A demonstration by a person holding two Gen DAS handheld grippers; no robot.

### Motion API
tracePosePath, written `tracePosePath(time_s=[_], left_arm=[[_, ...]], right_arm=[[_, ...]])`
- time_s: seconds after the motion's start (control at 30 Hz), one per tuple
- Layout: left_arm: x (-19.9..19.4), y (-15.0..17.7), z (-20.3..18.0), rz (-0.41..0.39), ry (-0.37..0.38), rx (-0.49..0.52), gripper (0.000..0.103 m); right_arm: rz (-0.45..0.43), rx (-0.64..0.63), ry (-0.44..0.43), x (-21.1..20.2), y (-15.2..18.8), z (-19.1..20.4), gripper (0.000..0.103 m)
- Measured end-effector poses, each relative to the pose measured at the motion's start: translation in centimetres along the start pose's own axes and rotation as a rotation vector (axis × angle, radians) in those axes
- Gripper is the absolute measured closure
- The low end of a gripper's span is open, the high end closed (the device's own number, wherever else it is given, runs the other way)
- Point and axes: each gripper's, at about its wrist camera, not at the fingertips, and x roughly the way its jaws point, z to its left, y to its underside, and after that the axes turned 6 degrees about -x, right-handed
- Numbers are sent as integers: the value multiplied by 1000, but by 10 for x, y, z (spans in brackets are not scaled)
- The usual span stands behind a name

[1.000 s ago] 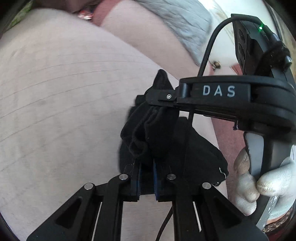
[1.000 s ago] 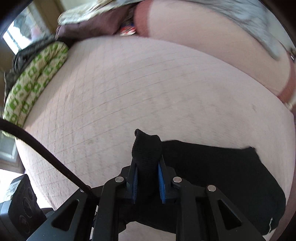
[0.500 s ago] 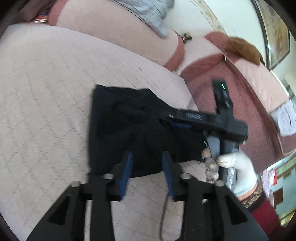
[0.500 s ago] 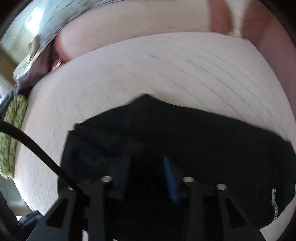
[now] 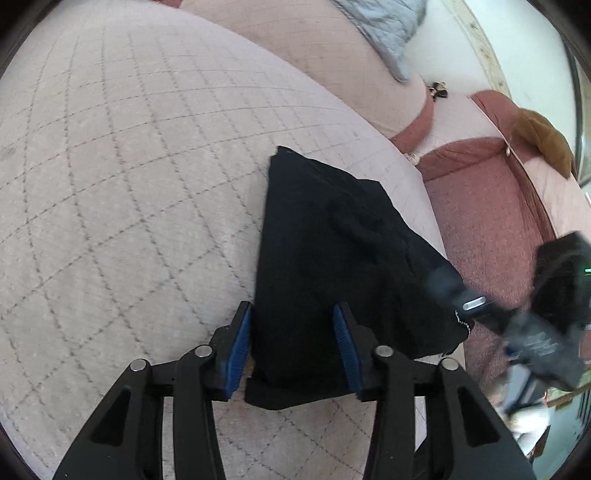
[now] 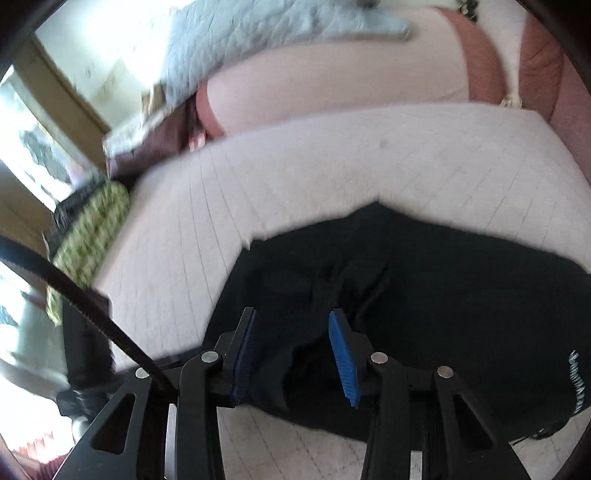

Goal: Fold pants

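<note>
Left wrist view: the left hand-held gripper [image 5: 293, 339] points down at a pink quilted sofa cushion [image 5: 129, 184], and its blue pads [image 5: 238, 350] stand apart and are opening. The near end of the black pants [image 5: 332, 258] lies between them, but the pads do not press the cloth. The pants rest folded into a compact dark bundle on the right part of the cushion, close to its edge, with one corner reaching toward the backrest [image 5: 314, 48]. A grey quilted cloth [image 5: 384, 26] hangs over the backrest. At the right, the right hand-held gripper [image 5: 454, 291] shows blurred, its tip just at the pants' right edge, and a white-gloved hand [image 5: 528, 421] shows below it. A reddish sofa section [image 5: 491, 221] lies behind it, with a brown cloth [image 5: 546, 140] on its top.

Right wrist view: the picture is blurred. The right hand-held gripper [image 6: 297, 354] has its pads [image 6: 341, 354] partly apart and closing, over rumpled black pants [image 6: 443, 280] that fill the lower half; the cloth lies between the pads, which do not press it. White lettering [image 6: 576, 380] marks the pants at lower right. A green patterned cushion [image 6: 92, 236] lies at the left end of the sofa cushion [image 6: 332, 158].
</note>
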Motion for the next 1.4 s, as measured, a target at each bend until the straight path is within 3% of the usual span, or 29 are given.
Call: tracePosePath(time_s=[0.1, 0.17, 0.23, 0.3, 0.37, 0.4, 0.47, 0.6, 0.67, 0.7, 0.77, 0.8, 0.83, 0.9, 1.23, 1.4], left_arm=[[5, 0, 3, -7, 62, -32, 43], [6, 0, 4, -12, 85, -49, 41], [6, 2, 2, -18, 97, -56, 41], [9, 4, -4, -23, 85, -40, 41], [10, 7, -7, -21, 71, -25, 51], [11, 8, -7, -18, 57, -20, 60], [11, 7, -5, -15, 53, -30, 66], [11, 5, 1, -9, 73, -80, 68], [12, 7, -1, -26, 61, -87, 63], [13, 8, -4, -33, 50, -81, 66], [15, 9, -9, -32, 0, -46, 74], [15, 9, -12, -28, -21, -28, 83], [14, 8, -14, -16, -23, -20, 92], [8, 6, -18, -15, -14, -27, 93], [-49, 14, 16, -55, 3, -110, 94], [-94, 25, 44, -149, -114, -92, 93]], right_arm=[[151, 18, 160, 32, 16, -18, 60], [143, 50, 190, 28, 14, -22, 60], [123, 26, 296, 19, -3, -10, 55], [101, 2, 240, 15, -22, 3, 52], [116, -7, 144, 22, -48, 20, 39], [139, -17, 103, 31, -59, 30, 31], [222, -50, 57, 60, -82, 52, 30], [415, -102, 99, 128, -104, 75, 30], [481, -144, 187, 154, -101, 81, 31], [502, -166, 248, 165, -100, 84, 31], [523, -222, 341, 180, -95, 89, 34], [503, -237, 358, 179, -94, 91, 45], [481, -246, 372, 174, -93, 93, 70], [477, -247, 357, 169, -94, 98, 90], [412, -299, 297, 139, -84, 156, 92], [394, -331, 195, 149, -84, 203, 91]])
